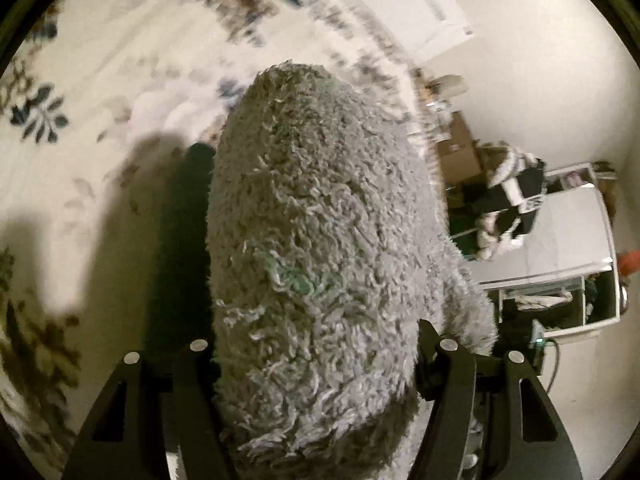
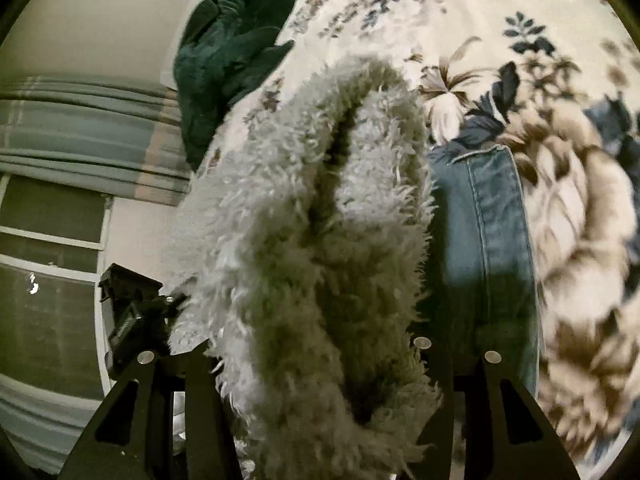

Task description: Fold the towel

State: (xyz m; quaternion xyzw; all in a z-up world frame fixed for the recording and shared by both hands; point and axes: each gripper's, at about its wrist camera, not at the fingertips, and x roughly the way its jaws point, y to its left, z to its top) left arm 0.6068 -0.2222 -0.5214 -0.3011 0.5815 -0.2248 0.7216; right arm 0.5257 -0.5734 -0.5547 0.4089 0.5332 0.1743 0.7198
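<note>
While both hand-held grippers, left [image 1: 316, 364] and right [image 2: 316, 360], clamp the towel [image 1: 320, 220] up off the bed [image 1: 100, 80], folding looks mid-way: towel bunched, doubled, not yet laid flat or squared.

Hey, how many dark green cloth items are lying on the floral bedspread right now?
1 that shows: the dark green cloth, bunched at the floral bedspread's far edge near the wall. The shaggy grey towel hides much, so another could be behind it.

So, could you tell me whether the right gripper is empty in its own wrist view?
No, the right gripper has the shaggy grey towel bunched between its fingers, hanging above the floral bedspread.
</note>
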